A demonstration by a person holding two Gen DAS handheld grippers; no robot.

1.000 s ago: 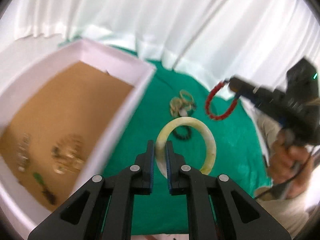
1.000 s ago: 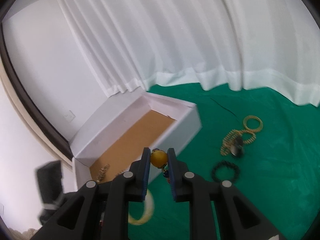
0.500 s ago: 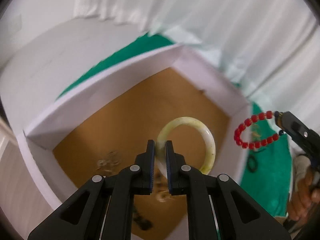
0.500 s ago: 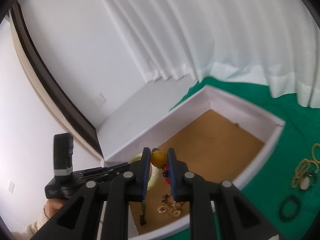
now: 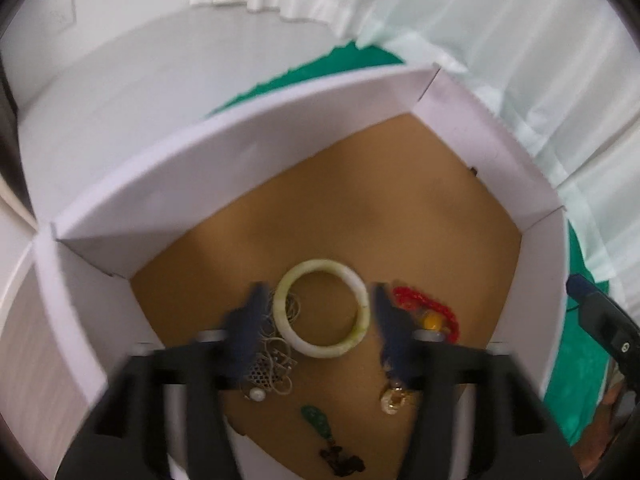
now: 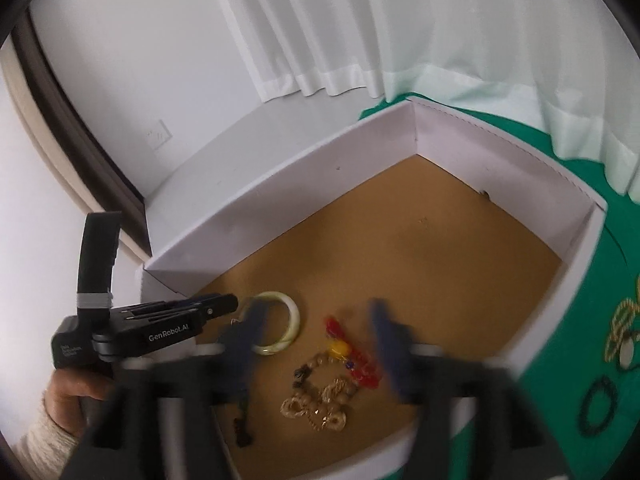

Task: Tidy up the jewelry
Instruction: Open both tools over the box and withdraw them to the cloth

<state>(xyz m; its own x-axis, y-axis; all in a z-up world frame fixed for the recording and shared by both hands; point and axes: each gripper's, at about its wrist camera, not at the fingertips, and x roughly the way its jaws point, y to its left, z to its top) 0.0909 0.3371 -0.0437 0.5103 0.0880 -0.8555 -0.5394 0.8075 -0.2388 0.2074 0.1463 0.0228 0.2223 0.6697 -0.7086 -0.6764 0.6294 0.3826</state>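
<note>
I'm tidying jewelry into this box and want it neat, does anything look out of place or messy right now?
Mostly a pile-up: inside the white box, the pale bangle lies on tangled silver chains, and the red bead bracelet crowds the gold pieces. A black bead bracelet is still out on the green cloth.

**A room at home, set up for sorting**

White curtains (image 6: 320, 32) hang in folds to a pale floor, beside a plain wall with a socket (image 6: 159, 135) and a dark door frame (image 6: 72, 132). A table under green cloth (image 6: 580, 320) carries a white box (image 6: 280, 184) with a brown bottom, jewelry (image 6: 320, 396) inside
</note>
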